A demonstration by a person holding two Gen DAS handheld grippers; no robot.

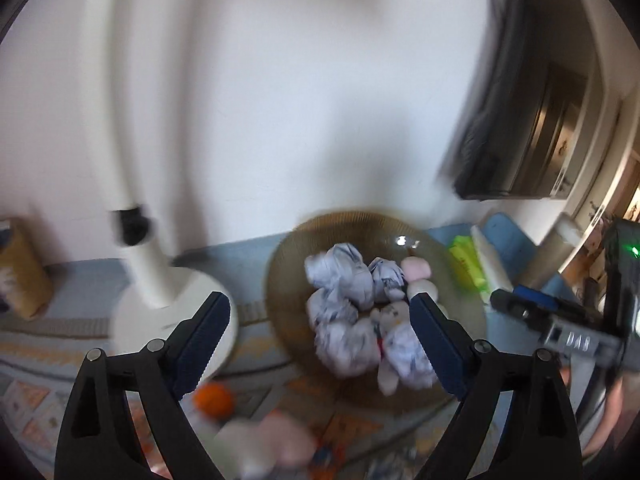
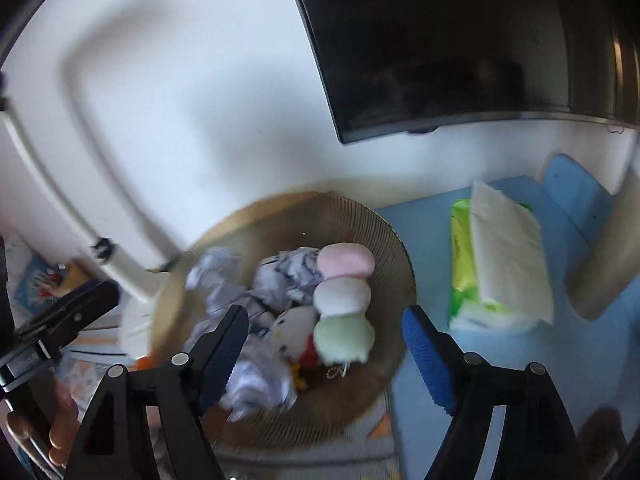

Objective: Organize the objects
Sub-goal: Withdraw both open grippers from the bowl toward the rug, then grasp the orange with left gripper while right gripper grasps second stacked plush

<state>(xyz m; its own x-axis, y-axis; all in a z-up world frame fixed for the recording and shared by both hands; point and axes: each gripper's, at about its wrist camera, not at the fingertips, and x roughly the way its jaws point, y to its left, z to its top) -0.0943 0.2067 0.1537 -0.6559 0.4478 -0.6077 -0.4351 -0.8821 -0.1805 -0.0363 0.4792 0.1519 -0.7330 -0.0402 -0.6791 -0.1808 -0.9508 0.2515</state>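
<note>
black linkage arms with round silver pivots fill the bottom of both views, each ending in a pair of ribbed dark-blue pads. the left gripper [image 1: 320, 340] has its fingers spread wide with nothing between them, and the right gripper [image 2: 324, 352] is spread just as wide and equally empty. both hang above a round, shallow basket [image 2: 384, 224] of fine tan ribbing, its wall fanning outward like pleats.

inside the basket lies a heap of crumpled paper balls [image 1: 340, 272], white with faint grey-blue print, creased and lumpy. against them rests a soft plush skewer [image 2: 345, 294] of three rounded puffs, pink, white and pale green in a row, and beside it a small white plush doll [image 2: 290, 330] with a red patch at its neck, partly tucked under the paper.

a smooth white fan stand [image 1: 160, 280] with a round base sits left of the basket, on a patterned rug [image 1: 352, 428]. near the lower edge of the left view an orange ball [image 1: 214, 400] lies on the rug, with a pale pink soft shape [image 1: 276, 444] close by, too blurred to name with confidence. right of the basket, on a blue foam mat [image 2: 420, 220], sits a green-wrapped tissue pack [image 2: 462, 264] with white sheets folded over it. a dark flat screen [image 2: 440, 48] hangs on the white wall above.
</note>
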